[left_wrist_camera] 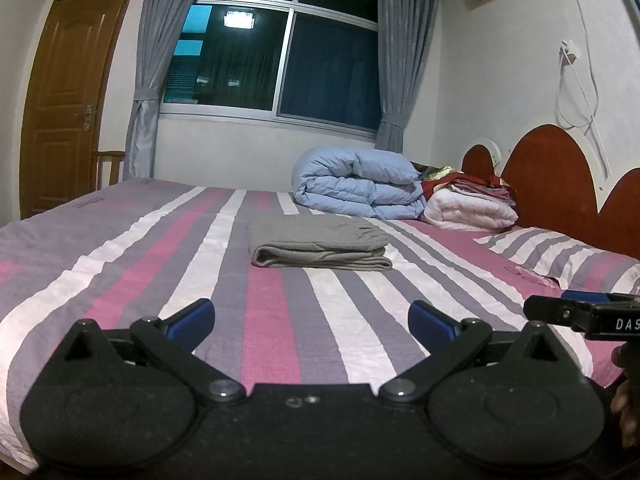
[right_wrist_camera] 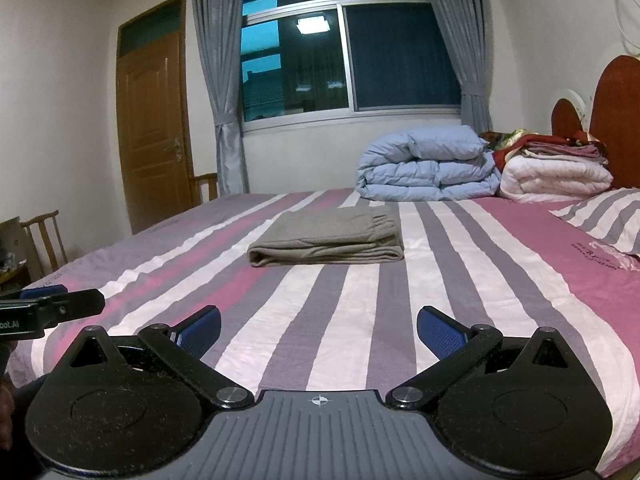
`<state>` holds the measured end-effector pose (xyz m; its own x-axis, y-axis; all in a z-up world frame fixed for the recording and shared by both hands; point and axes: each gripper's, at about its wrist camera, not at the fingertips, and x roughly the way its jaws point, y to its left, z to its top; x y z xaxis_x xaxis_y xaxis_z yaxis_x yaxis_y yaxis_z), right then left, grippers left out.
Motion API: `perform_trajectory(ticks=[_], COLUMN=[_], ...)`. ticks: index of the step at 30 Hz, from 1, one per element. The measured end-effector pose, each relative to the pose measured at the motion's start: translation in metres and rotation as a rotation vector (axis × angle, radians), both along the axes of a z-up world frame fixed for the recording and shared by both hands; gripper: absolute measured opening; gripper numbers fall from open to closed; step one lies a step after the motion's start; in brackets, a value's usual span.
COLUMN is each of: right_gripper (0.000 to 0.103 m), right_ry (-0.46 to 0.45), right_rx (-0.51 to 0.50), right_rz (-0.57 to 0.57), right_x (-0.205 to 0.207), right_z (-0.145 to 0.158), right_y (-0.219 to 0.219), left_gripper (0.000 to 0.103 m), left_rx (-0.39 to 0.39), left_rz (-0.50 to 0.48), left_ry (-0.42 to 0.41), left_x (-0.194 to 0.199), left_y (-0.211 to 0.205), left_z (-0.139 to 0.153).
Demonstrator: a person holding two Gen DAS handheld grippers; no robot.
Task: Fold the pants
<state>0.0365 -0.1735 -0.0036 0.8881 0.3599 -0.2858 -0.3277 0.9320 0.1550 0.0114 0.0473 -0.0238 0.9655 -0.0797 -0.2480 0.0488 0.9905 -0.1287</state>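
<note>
The grey knit pants (left_wrist_camera: 318, 243) lie folded in a flat bundle mid-bed on the pink, purple and white striped sheet (left_wrist_camera: 264, 320), well apart from us. Our left gripper (left_wrist_camera: 311, 322) and right gripper (right_wrist_camera: 319, 330) both gape wide, empty. A careless regrasp could undo the layers, we judge. No containers show.

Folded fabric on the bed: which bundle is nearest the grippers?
The grey folded pants, lying alone mid-bed on the striped sheet. The light-blue duvet and the white quilt sit farther back by the headboard.
</note>
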Motion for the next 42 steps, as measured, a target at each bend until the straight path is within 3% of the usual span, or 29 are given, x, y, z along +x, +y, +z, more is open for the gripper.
perform_trajectory(ticks=[42], right_gripper=[0.103], right_ry=[0.003], right_rx=[-0.003], right_rz=[0.001], right_x=[0.0011], right_z=[-0.0007], right_y=[0.0009], left_gripper=[0.097], left_rx=[0.012], left_rz=[-0.012], left_ry=[-0.003], left_x=[-0.0038], left_y=[-0.0043], left_z=[-0.0005])
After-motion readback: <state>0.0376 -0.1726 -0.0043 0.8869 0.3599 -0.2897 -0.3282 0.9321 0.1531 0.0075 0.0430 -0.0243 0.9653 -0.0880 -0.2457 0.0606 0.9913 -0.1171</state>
